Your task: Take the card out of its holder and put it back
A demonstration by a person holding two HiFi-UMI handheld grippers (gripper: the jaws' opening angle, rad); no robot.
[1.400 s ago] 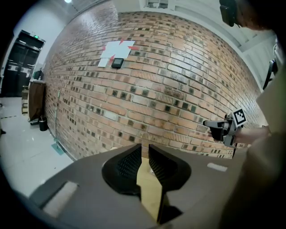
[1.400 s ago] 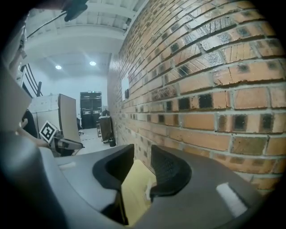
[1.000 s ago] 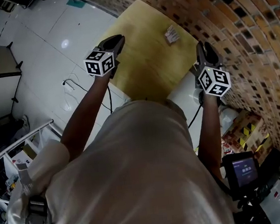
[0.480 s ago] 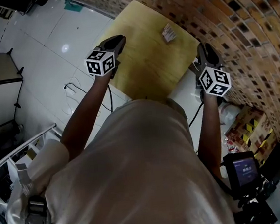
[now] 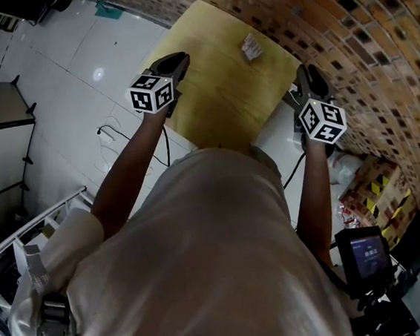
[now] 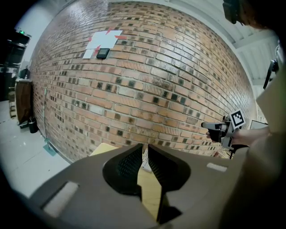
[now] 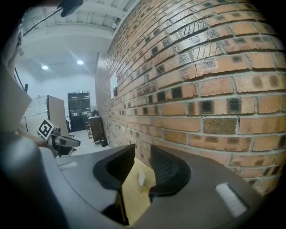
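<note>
Even indoor light from ceiling lamps (image 7: 44, 67), glare on the floor (image 5: 98, 74), strong fisheye bending, dark corners.

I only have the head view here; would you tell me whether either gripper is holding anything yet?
Observer: No; the left gripper has its jaws slightly apart, nothing between them.
Operator: And the right one?
Observer: The right gripper is open and empty too, its jaws having just closed a little; the card holder shows beyond them, untouched.
Operator: Anything else ahead?
Observer: A white sheet and a dark device high on the brick wall.
</note>
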